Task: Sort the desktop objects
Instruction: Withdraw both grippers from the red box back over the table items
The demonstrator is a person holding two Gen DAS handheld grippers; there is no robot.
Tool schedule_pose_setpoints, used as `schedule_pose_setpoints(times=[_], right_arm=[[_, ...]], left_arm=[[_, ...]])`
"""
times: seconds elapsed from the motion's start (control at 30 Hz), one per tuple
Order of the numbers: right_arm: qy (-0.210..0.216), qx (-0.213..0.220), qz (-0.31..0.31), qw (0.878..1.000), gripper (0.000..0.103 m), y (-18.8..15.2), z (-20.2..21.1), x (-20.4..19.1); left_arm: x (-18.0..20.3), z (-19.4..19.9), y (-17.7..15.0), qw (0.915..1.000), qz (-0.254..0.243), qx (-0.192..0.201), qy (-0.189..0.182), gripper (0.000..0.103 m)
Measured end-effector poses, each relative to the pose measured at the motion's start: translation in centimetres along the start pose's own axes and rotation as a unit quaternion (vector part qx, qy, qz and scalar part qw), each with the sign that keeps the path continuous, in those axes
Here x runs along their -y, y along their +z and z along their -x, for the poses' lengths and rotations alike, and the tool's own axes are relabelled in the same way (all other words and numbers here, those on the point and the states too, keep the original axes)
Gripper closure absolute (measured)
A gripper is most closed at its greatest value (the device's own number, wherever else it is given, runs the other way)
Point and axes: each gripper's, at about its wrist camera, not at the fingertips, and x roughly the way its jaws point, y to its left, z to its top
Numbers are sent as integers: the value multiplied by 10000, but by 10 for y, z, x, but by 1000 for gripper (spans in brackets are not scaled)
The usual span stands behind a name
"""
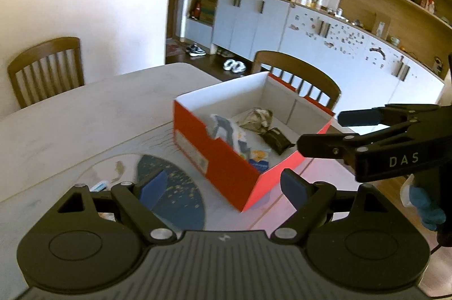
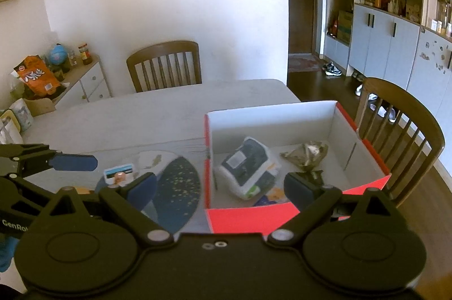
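Note:
A red cardboard box [image 1: 214,156] [image 2: 254,218] with a white inside stands on the table. In it lie a white and dark tissue pack [image 2: 248,167] [image 1: 228,130], a crumpled silvery wrapper [image 2: 308,156] [image 1: 257,116], a small black packet [image 1: 278,140] and a blue and orange packet [image 1: 258,158]. My left gripper [image 1: 226,187] is open and empty, above the table just left of the box. My right gripper [image 2: 220,187] is open and empty over the box's near wall; it also shows in the left wrist view [image 1: 319,130]. A small white and teal card-like item [image 2: 118,171] lies on the mat left of the box.
A round mat with a dark blue speckled part [image 2: 175,187] [image 1: 180,187] lies left of the box. Wooden chairs stand at the far side [image 2: 165,65] and right side [image 2: 401,130] of the table. A side cabinet with snacks [image 2: 36,76] is at the left.

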Motion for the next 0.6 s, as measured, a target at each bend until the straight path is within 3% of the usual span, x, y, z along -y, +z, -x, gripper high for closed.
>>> schedule_pose_setpoints(times=[0.6], right_arm=[[441,-42,169,9989,6,-22,4,-81]], left_arm=[[-76,76,-66,9949,523,200,838,15]])
